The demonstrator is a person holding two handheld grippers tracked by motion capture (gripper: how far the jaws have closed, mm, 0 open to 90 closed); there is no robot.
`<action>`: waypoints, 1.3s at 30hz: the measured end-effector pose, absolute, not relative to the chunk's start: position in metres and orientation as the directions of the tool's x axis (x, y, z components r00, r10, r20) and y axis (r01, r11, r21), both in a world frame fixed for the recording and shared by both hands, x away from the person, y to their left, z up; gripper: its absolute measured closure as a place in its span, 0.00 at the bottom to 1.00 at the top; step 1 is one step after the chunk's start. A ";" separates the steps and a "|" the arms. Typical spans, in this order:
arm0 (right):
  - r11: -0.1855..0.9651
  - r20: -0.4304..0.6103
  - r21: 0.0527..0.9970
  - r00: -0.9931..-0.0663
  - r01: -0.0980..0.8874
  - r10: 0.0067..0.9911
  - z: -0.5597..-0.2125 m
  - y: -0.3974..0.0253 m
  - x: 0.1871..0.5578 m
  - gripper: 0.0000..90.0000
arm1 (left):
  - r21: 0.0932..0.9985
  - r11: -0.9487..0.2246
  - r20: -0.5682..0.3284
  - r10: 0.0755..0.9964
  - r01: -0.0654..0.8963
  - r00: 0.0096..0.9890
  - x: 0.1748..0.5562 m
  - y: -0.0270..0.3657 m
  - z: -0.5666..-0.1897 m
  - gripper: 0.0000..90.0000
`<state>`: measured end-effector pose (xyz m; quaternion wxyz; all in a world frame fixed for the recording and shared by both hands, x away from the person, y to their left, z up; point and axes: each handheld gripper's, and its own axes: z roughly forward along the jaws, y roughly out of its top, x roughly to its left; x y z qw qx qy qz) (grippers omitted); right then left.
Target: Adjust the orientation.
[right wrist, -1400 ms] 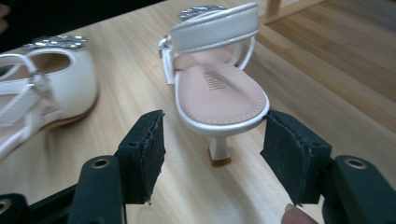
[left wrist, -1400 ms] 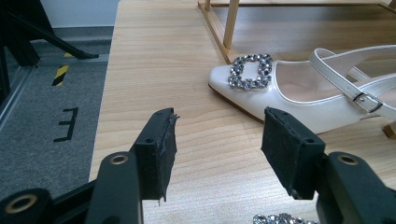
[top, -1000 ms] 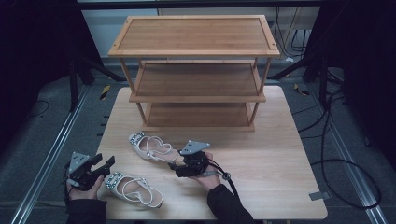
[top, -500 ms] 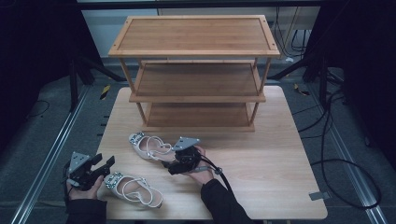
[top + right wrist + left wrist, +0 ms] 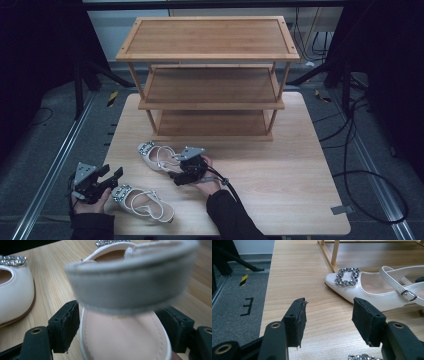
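White shoes, pale wood, black fingers.

I see two white slingback shoes (image 5: 159, 158) (image 5: 141, 201) with sparkling silver buckles (image 5: 347, 277), pinkish-beige insoles, a light wood-grain tabletop (image 5: 300, 170), a honey-brown shelf rack (image 5: 210, 35), black fingers (image 5: 297, 321) and grey floor with a yellow-black striped mark (image 5: 244, 280).

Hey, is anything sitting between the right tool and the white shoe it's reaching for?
Nothing visible. In the right gripper view the right tool has its jaws on either side of the heel end of the far white shoe, still apart. The near white shoe lies off to the side, by the left tool.
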<state>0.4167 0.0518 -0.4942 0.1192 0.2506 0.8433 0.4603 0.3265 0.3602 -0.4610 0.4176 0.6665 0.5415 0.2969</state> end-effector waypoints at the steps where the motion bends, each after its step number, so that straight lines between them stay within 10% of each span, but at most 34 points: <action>1: 0.449 0.027 0.839 -0.848 0.307 0.530 -0.495 0.053 0.417 0.28 | 0.878 -0.066 -0.056 0.970 0.474 0.238 0.327 0.360 -0.461 0.48; 39: 0.383 0.071 0.865 -0.835 0.325 0.546 -0.467 0.025 0.401 0.44 | 0.876 -0.064 -0.060 0.969 0.479 0.240 0.328 0.361 -0.462 0.48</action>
